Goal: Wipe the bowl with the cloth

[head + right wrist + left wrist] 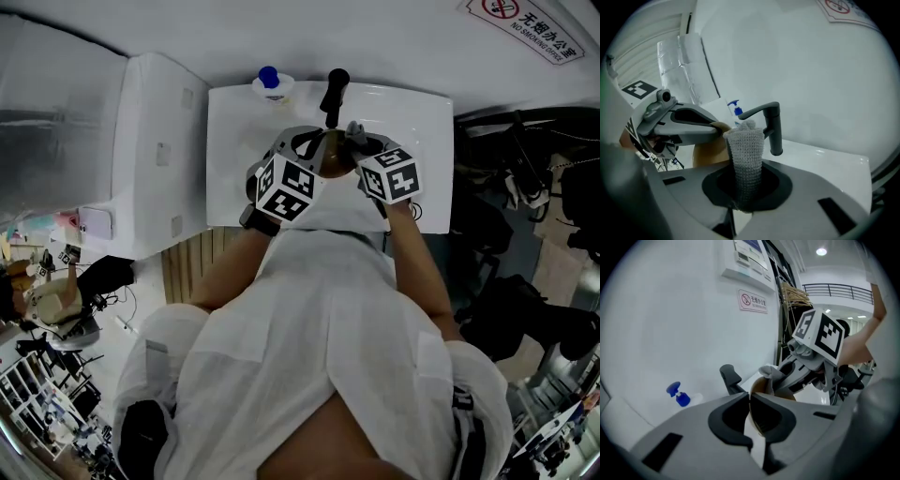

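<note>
Bowl (757, 386), brown, round, is held over white sink (234, 122) near black tap (773, 126). L gripper (750, 397) jaws pinch its rim. R gripper (746, 197) jaws clamp grey knitted cloth (746, 150), tip at bowl's far rim.

The person wears a white shirt (319, 319) with short sleeves (427, 281), filling the middle of the head view. The left gripper (749, 399) and right gripper (746, 180) are grey with black pads (726, 420). Each carries a white cube (286, 189) with black squares.
</note>
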Motion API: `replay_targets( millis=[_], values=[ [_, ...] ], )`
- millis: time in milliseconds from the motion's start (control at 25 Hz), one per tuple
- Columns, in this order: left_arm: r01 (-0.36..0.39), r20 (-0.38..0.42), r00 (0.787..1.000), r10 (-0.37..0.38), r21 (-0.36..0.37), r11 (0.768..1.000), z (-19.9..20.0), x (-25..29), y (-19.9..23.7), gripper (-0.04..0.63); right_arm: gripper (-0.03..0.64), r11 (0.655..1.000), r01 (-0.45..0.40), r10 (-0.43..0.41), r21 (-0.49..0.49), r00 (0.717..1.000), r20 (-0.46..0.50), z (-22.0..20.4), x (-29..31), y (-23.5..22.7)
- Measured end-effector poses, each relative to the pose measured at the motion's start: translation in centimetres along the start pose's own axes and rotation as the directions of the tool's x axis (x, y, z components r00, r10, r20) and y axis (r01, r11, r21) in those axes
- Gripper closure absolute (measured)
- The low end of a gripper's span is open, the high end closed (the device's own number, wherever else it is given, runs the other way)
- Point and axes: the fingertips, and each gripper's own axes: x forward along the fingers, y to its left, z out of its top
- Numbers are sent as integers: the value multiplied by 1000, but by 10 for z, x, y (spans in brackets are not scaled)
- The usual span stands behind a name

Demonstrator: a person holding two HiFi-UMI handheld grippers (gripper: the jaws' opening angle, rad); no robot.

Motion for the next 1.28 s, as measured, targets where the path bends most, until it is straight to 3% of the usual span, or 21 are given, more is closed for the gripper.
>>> replay_targets(
  millis=[80,160,280,360,480,560,640,760,1000,1160,1280],
  values=[
    [-6,11,1000,6,-32,999,-4,0,-1,575,566,1000,13,-13,20,1000,0,-3,-2,-1],
    [18,-10,1000,-18,-17,1000,-10,4,-8,572,571,999,34,-34,-9,999,-37,-8,-3,-3],
    [50,-53,997,-47,56,997,-13,9,-19,521,572,986,72,-91,-153,988,-127,-17,-5,-7],
    [70,-89,994,-61,109,992,-14,11,-26,502,572,945,92,-158,-314,968,-194,-22,-7,-8],
    [121,-160,983,-92,182,976,-16,17,-36,504,572,850,87,-238,-520,944,-230,-22,-9,-8],
    [154,-203,973,-108,225,962,-17,21,-41,511,572,805,67,-250,-589,939,-234,-20,-9,-5],
    [163,-232,967,-104,251,954,-16,24,-42,550,572,794,59,-244,-605,943,-228,-16,-9,-2],
    [119,-210,975,-73,216,969,-10,25,-36,572,572,833,79,-223,-548,954,-201,-11,-11,-1],
    [-11,-73,997,20,120,993,8,17,-26,575,572,932,151,-192,-329,977,-97,-1,-19,-13],
    [-61,12,998,62,-23,998,15,12,-18,574,572,979,176,-175,-98,984,22,2,-26,-25],
    [-68,62,995,78,-153,986,15,9,-13,572,572,985,140,-149,97,985,90,-2,-30,-29]
  ],
)
